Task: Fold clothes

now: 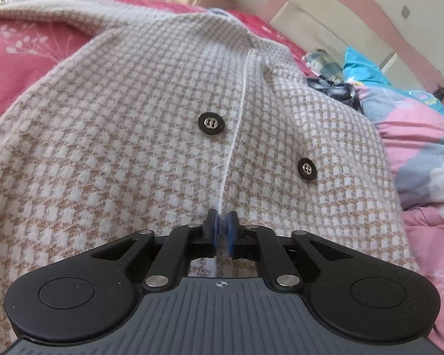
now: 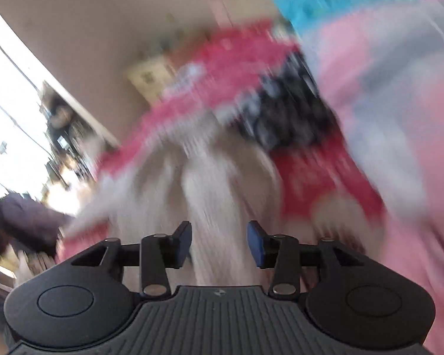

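Nearest, the left gripper pinches the white front edge of the checked cardigan, whose length runs away toward the collar. Right gripper stands spread, empty.

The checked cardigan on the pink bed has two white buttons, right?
Not quite. The buttons on the checked cardigan are black with shiny metal middles, not white. There are two, and the cardigan does lie on the pink bed. The left wrist view shows it clearly.
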Motion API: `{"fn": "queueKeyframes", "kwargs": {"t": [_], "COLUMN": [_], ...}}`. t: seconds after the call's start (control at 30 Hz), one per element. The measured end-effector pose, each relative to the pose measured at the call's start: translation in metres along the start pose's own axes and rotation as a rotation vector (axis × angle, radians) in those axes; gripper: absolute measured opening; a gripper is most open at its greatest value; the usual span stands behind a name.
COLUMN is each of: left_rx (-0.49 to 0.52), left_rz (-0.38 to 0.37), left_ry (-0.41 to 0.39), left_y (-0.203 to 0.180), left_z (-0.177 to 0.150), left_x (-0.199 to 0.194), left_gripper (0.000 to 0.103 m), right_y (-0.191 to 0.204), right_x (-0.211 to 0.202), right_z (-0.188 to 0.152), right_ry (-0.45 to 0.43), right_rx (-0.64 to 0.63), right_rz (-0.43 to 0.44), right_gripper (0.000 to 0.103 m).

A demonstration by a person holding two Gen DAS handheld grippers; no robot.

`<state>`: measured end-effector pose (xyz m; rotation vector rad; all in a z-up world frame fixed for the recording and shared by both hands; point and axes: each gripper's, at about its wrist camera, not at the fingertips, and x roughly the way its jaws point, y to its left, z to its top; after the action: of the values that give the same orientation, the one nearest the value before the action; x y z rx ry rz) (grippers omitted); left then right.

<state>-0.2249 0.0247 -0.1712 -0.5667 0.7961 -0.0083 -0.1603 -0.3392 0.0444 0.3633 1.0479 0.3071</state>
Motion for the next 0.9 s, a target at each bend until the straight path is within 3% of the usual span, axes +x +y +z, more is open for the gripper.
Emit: {"fn": "queueKeyframes", "kwargs": {"t": [0.07, 0.2, 0.27, 0.37, 0.4, 0.5, 0.53, 0.6, 0.63, 0.7, 0.77, 0.83, 0.9], "left_rx": [-0.032, -0.051, -0.021, 0.015, 0.024, 0.045, 0.054, 0.088, 0.105, 0.116, 0.112, 0.109, 0.122], "left_rz": [-0.012, 0.010, 0.037, 0.084, 0.091, 0.114, 0.123, 0.146, 0.158, 0.166, 0.167, 0.168, 0.175], "left_ry": [0.031, 0.058, 0.073, 0.086, 0.083, 0.069, 0.058, 0.044, 0.041, 0.035, 0.030, 0.022, 0.018], "left_y": [0.003, 0.001, -0.001, 0.000, -0.001, -0.004, -0.006, -0.009, -0.012, -0.013, -0.012, -0.011, -0.013], "left_z": [0.003, 0.000, -0.005, -0.015, -0.017, -0.021, -0.022, -0.026, -0.028, -0.029, -0.030, -0.030, -0.031], "left_x": [-0.002, -0.021, -0.029, -0.036, -0.037, -0.036, -0.034, -0.033, -0.032, -0.031, -0.030, -0.028, -0.026], "left_gripper": [0.025, 0.035, 0.042, 0.042, 0.042, 0.043, 0.044, 0.045, 0.045, 0.046, 0.047, 0.048, 0.048], "right_y": [-0.005, -0.021, -0.025, -0.021, -0.018, -0.015, -0.017, -0.020, -0.024, -0.033, -0.035, -0.034, -0.027], "right_x": [0.008, 0.032, 0.040, 0.059, 0.067, 0.099, 0.111, 0.135, 0.144, 0.156, 0.154, 0.146, 0.128], "right_z": [-0.029, -0.082, -0.102, -0.115, -0.115, -0.115, -0.115, -0.115, -0.114, -0.112, -0.110, -0.105, -0.097], "right_ry": [0.061, 0.127, 0.132, 0.117, 0.115, 0.157, 0.186, 0.244, 0.266, 0.303, 0.333, 0.353, 0.337], "right_rx": [0.015, 0.055, 0.020, -0.108, -0.158, -0.276, -0.293, -0.310, -0.289, -0.239, -0.231, -0.233, -0.253], "right_rz": [-0.037, -0.142, -0.224, -0.315, -0.338, -0.373, -0.384, -0.414, -0.408, -0.378, -0.346, -0.316, -0.322], "right_gripper": [0.046, 0.046, 0.045, 0.045, 0.047, 0.066, 0.067, 0.070, 0.077, 0.081, 0.073, 0.035, 0.021]}}
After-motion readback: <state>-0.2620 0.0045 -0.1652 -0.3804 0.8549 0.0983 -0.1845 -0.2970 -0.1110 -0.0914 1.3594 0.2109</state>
